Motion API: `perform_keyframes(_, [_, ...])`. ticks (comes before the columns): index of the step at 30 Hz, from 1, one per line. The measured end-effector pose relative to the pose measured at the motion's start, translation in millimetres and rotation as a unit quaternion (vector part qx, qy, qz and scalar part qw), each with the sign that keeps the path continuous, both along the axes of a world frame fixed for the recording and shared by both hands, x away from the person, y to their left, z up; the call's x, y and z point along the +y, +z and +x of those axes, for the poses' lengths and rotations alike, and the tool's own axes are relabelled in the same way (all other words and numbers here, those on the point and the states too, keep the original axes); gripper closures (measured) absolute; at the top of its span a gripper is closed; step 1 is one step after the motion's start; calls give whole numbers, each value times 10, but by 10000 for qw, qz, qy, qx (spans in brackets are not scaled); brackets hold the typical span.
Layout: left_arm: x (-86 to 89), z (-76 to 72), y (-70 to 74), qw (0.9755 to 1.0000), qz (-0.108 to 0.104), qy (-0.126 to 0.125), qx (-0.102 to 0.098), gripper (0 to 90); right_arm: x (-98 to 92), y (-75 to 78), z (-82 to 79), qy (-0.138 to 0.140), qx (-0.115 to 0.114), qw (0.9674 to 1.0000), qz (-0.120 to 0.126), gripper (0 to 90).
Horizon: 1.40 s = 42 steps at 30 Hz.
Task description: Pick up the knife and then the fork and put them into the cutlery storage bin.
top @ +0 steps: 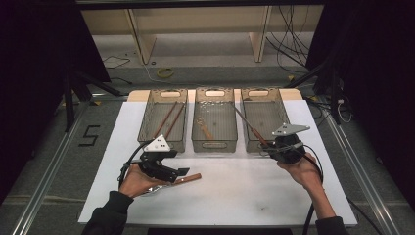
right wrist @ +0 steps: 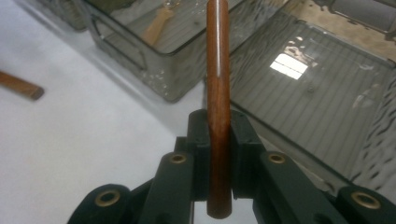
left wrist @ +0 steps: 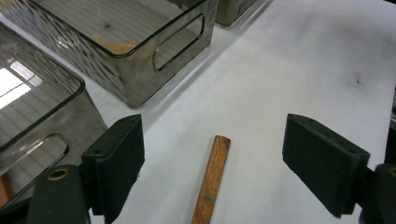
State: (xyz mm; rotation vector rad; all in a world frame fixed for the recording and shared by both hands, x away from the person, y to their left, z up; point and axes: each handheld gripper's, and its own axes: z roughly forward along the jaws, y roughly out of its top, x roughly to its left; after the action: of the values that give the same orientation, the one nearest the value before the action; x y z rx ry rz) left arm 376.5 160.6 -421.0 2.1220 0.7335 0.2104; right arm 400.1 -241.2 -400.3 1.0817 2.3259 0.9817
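Right gripper [top: 272,148], held at the near end of the right bin [top: 262,119], has its jaws pinched tight on a thin dark-brown wooden stick [right wrist: 218,70]; in the right gripper view it is smooth, glossy w/ a pale highlight down its length, its blunt end poking out just below the pads. In the high view the stick slants up and left from the gripper, over the right bin. Left gripper [top: 181,172], near-left on the white sheet [top: 244,191], has its jaws spread wide w/ nothing gripped. Between them, lying flat on the sheet, is a lighter orange-brown wooden handle [left wrist: 211,184] w/ a small metal rivet and a rounded tip; the pads stand clear of it on both sides. A shiny bit under the left hand [top: 134,181] is prob. the metal end of that utensil, but it's too dark to be sure. Three clear ribbed bins sit side by side at the far edge: left bin [top: 163,119] holds two dark sticks, middle bin [top: 215,120] holds another wooden-handled piece.
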Motion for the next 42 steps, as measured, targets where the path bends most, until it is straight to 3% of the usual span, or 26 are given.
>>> perform_keyframes(10, [107,1,-81,9997,-36,221,55,203,-85,97,216,-405,25,9991,102,816])
perform_keyframes(17, [150,-23,-100,9996,-53,277,5,203,-95,117,386,-722,96,9973,23,816])
perform_keyframes(28, [165,-40,-157,9995,145,271,4,201,-103,82,620,-1156,377,9925,103,815])
perform_keyframes(31, [175,-36,-162,9994,207,289,-8,201,-81,71,666,-1245,401,9914,-25,815])
perform_keyframes(42, [213,-24,-160,9992,207,332,3,202,-6,22,803,-1449,618,9874,-134,813])
